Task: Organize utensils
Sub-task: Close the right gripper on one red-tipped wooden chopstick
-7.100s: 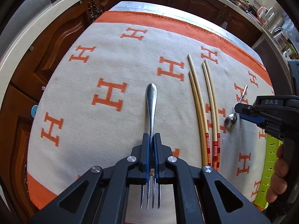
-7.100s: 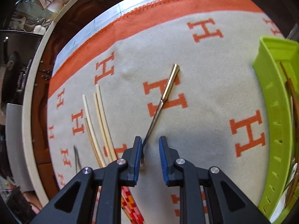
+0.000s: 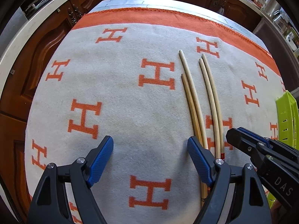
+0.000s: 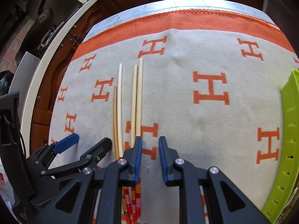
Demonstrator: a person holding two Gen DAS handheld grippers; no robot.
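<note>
Through the left wrist camera we read "DAS" in pale letters on the black body of the right gripper (image 3: 235,134), which reaches in from the right edge. Orange "H" letters repeat across the cream blanket (image 3: 121,85) with its orange border. Our left gripper (image 3: 150,160) has its blue-padded jaws spread wide apart, holding nothing. Four chopsticks (image 3: 198,100) lie on the blanket in two pairs, their near ends passing just beside and under the right-hand finger. A green basket (image 3: 286,112) shows at the right edge. Against the earlier frame, the fork that this gripper clamped is gone from its jaws and from view, and the spoon that lay right of the chopsticks is gone too.

Through the right wrist camera the same "H" pattern covers the blanket (image 4: 186,85). The right gripper (image 4: 150,145) has its jaws a short way apart, empty, over an "H" just right of the chopsticks (image 4: 137,100), whose red-and-white banded ends run beneath its left finger. The left gripper (image 4: 89,140) stands open at the lower left, beside the chopsticks. The basket (image 4: 289,123) curves along the right edge. The spoon seen earlier between these jaws no longer lies there.
</note>
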